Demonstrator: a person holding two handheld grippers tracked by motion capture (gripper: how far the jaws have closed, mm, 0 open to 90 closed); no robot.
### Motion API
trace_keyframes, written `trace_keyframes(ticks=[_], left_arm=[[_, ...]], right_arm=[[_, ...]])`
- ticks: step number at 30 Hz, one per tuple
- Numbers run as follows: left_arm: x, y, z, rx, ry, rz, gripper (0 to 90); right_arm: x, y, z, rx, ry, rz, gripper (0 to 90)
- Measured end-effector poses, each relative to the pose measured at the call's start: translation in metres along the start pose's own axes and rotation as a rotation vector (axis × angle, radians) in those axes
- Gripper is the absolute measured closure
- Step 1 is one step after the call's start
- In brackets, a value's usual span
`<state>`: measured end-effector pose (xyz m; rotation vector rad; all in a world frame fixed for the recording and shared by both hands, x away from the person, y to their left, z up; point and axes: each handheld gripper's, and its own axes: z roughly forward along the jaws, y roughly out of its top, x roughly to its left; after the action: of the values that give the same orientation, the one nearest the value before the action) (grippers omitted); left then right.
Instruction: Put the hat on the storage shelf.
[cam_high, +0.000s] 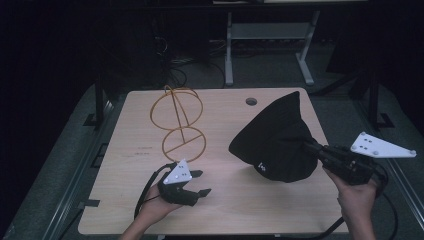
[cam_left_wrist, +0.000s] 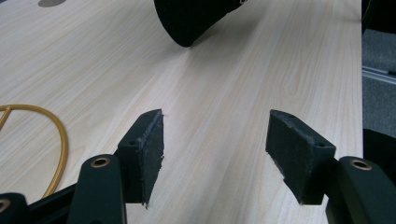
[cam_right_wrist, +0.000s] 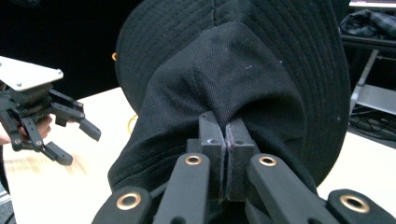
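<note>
The right gripper (cam_high: 306, 144) is clamping a fold of the black hat (cam_high: 272, 140); in the right gripper view its pads (cam_right_wrist: 215, 154) are pressing together with only a thin layer of cloth between them, and the hat (cam_right_wrist: 243, 79) is hanging from the grip with its stitched brim spreading behind. In the high view the hat is sitting over the right half of the table (cam_high: 150, 150), its lower edge close to the wood, while the person's right hand (cam_high: 357, 200) is holding the gripper just off the table's right edge.

The left gripper (cam_high: 200, 182) is standing with its jaws wide apart and nothing between them; the left gripper view is showing bare wood between the two pads (cam_left_wrist: 152, 149). The left hand (cam_high: 155, 207) is resting near the table's front edge.

A gold wire stand (cam_high: 177, 120) is rising left of centre, well apart from the hat and near the left gripper. Open tabletop is lying between the two grippers and along the front edge.

The left gripper view is showing the hat's edge (cam_left_wrist: 196, 21) lifted slightly above the wood, and an arc of the wire stand (cam_left_wrist: 58, 140) beside the jaws. The right gripper view is showing the left gripper (cam_right_wrist: 77, 140) farther off, open.
</note>
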<state>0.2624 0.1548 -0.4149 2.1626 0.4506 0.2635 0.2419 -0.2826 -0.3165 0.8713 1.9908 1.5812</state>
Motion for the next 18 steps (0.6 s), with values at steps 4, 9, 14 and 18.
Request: trace_keyframes(ticks=[4,9,14,18], left_arm=[[0.001,-0.001,-0.001,-0.005,0.001,0.0,36.5],[0.001,-0.001,-0.001,-0.015,0.006,-0.011,36.2],[0.002,-0.002,0.001,-0.01,0.008,-0.006,35.7],[0.001,-0.002,0.001,-0.015,0.01,-0.008,35.5]], right_arm=[[0.0,0.005,0.002,-0.001,0.006,0.004,88.2],[-0.001,0.013,0.005,0.001,0.018,0.005,88.3],[-0.002,0.022,0.008,0.009,0.028,-0.002,88.3],[-0.001,0.03,0.011,0.012,0.034,-0.016,88.2]])
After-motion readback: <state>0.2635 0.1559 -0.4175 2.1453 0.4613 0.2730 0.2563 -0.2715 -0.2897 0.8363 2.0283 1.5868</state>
